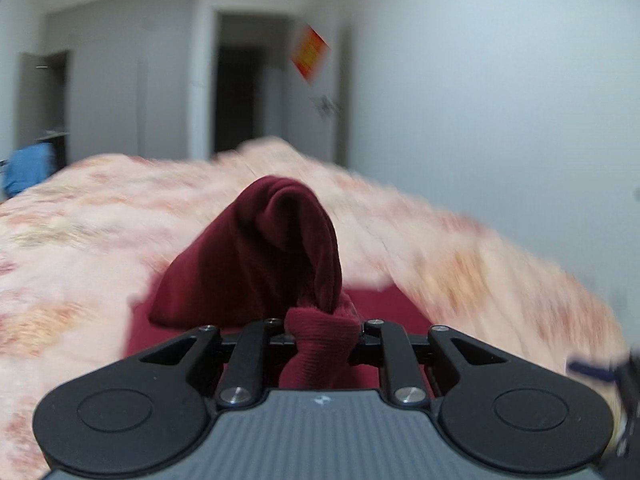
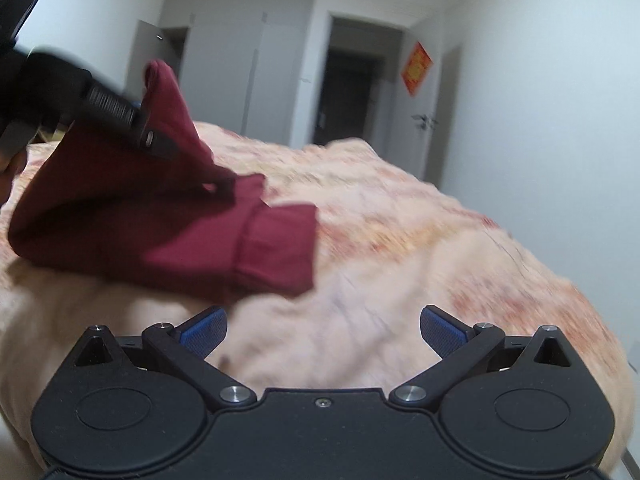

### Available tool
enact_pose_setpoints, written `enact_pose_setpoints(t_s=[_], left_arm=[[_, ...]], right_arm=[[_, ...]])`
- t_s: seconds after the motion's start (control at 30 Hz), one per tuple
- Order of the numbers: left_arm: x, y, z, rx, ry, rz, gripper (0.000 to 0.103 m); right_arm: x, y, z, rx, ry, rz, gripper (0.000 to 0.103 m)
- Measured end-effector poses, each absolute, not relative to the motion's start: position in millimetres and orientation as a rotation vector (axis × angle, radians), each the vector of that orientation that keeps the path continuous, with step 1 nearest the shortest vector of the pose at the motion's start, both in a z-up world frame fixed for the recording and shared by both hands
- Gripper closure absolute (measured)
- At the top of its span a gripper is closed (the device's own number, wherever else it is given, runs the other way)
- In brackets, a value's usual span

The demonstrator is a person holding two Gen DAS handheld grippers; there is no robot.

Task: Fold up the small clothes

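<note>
Maroon garment [image 1: 276, 248] clamped in left claw [image 1: 320, 336], lifted.

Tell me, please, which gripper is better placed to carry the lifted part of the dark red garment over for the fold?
Left. The left gripper is shut on the dark red knit garment, holding part above the peach patterned blanket. The right gripper is open and empty.

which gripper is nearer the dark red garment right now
Left. The left gripper is clamped on a bunched part of the dark red garment, lifting it off the bed. The right gripper is open and empty, short of the garment's cuff.
</note>
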State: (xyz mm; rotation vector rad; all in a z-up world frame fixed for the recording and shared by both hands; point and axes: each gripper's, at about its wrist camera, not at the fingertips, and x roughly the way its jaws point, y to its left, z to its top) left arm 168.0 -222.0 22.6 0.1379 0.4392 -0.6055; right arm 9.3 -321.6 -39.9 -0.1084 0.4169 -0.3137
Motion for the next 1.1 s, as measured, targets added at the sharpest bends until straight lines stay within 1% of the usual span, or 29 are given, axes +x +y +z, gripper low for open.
enact_pose_setpoints(t_s=[0.07,0.13,0.17,0.23,0.3,0.33,0.43,0.47,0.5,0.57,0.67,0.87,1.1], left_arm=[[163.1,-232.5,12.3,0.204,0.465,-0.601,0.083],[160.4,-231.8,9.2,0.186,0.486,-0.604,0.082],[160.9,-228.6,9.8,0.155,0.497,-0.608,0.08],[164.7,-219.4,13.3,0.081,0.518,-0.626,0.071],[174.2,-206.3,14.9,-0.002,0.544,-0.648,0.033],[174.3,-201.0,16.1,-0.04,0.553,-0.657,0.028],[172.2,-177.1,18.7,-0.134,0.567,-0.683,0.021],[169.9,-170.6,19.4,-0.16,0.568,-0.68,0.014],[167.4,-162.6,20.2,-0.186,0.565,-0.67,0.01],[162.7,-146.6,23.8,-0.231,0.558,-0.645,0.008],[157.4,-121.2,29.7,-0.29,0.542,-0.571,0.001],[158.5,-80.3,32.7,-0.373,0.511,-0.403,0.0],[178.2,-66.7,18.3,-0.317,0.616,-0.212,0.0]], right_arm=[[4.3,-327.8,-41.2,-0.097,0.427,-0.333,0.0],[1.8,-331.2,-43.5,-0.089,0.435,-0.345,0.0],[0.8,-333.0,-44.6,-0.085,0.44,-0.351,0.0],[0.6,-335.5,-45.3,-0.074,0.451,-0.361,0.0],[0.7,-338.0,-45.1,-0.059,0.453,-0.374,0.0],[0.4,-338.7,-44.3,-0.052,0.451,-0.379,0.0],[0.8,-340.3,-40.4,-0.034,0.441,-0.384,0.0],[1.4,-340.4,-38.6,-0.031,0.434,-0.385,0.0],[2.7,-340.8,-36.5,-0.025,0.425,-0.386,0.0],[5.3,-341.1,-30.0,-0.006,0.399,-0.385,0.0],[12.3,-342.4,-18.1,0.048,0.348,-0.37,0.0],[38.6,-345.9,11.0,0.213,0.277,-0.248,0.0],[89.1,-331.7,48.2,0.244,0.261,-0.068,0.0]])
